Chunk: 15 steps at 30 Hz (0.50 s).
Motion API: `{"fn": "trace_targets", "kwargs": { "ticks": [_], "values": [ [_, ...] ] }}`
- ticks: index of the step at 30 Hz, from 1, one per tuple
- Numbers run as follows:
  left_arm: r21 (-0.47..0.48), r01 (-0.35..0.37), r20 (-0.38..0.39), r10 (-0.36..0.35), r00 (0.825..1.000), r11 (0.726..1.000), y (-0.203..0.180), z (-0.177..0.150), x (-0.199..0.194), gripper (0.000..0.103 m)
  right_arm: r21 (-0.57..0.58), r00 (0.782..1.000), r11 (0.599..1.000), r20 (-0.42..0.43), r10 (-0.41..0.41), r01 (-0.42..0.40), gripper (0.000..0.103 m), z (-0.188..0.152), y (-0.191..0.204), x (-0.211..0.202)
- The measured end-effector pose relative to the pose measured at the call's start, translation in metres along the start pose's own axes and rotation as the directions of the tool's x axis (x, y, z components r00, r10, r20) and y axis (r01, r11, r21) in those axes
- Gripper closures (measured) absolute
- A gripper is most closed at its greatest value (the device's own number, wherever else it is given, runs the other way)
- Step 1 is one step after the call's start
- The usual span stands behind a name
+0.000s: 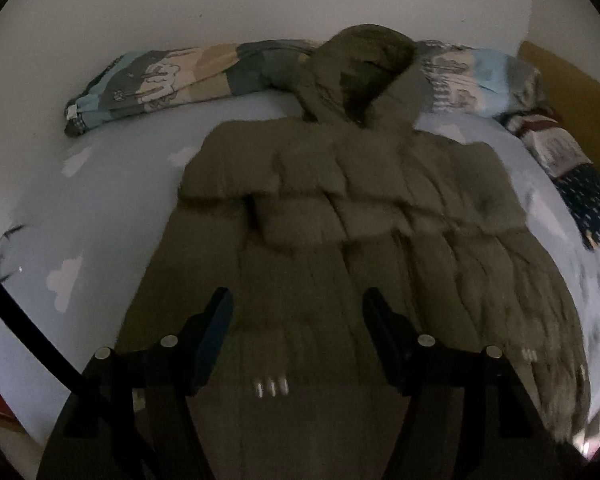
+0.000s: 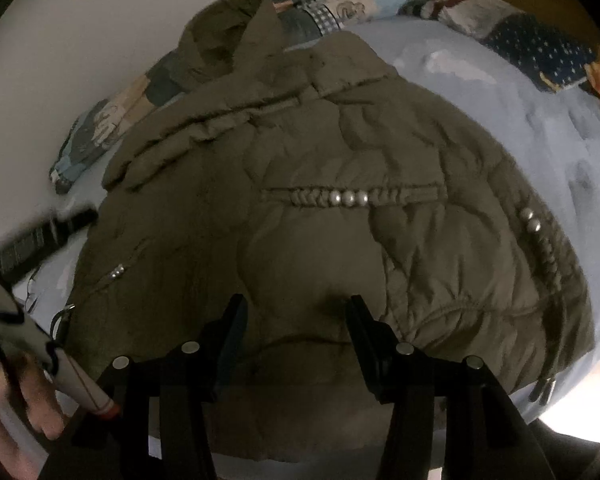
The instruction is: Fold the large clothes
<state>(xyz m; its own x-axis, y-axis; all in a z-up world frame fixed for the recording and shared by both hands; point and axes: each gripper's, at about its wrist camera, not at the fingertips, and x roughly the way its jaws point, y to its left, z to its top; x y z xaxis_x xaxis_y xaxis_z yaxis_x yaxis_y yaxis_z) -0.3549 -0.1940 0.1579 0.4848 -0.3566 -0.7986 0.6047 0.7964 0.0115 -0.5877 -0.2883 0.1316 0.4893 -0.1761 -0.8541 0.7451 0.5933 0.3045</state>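
Observation:
An olive-green padded hooded jacket [image 1: 340,208] lies spread on a light blue bed sheet [image 1: 100,200], hood [image 1: 364,64] toward the wall. My left gripper [image 1: 298,304] is open and empty, hovering over the jacket's lower part near three metal snaps [image 1: 272,388]. In the right wrist view the jacket [image 2: 320,168] fills the middle, with a row of metal studs [image 2: 348,198] along a pocket. My right gripper [image 2: 296,308] is open and empty, just above the jacket's hem.
A patterned rolled quilt [image 1: 160,80] lies along the wall behind the hood. A dark blue patterned cloth [image 1: 588,200] lies at the right of the bed. A hand [image 2: 16,412] holding the other gripper shows at the lower left of the right wrist view.

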Motion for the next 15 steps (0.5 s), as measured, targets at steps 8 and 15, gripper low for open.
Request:
{"fn": "trace_targets", "kwargs": {
  "ticks": [8,15],
  "values": [
    [-0.013,-0.025,0.043,0.026,0.999,1.000,0.007,0.045,0.047,0.037,0.038,0.999,0.999,0.034,0.036,-0.037,0.047,0.030,0.002,-0.005],
    [-0.047,-0.061,0.131,0.067,0.989,0.997,0.028,0.079,0.051,0.031,-0.009,0.995,0.998,0.071,0.071,-0.070,0.047,0.125,0.021,-0.024]
  ]
}}
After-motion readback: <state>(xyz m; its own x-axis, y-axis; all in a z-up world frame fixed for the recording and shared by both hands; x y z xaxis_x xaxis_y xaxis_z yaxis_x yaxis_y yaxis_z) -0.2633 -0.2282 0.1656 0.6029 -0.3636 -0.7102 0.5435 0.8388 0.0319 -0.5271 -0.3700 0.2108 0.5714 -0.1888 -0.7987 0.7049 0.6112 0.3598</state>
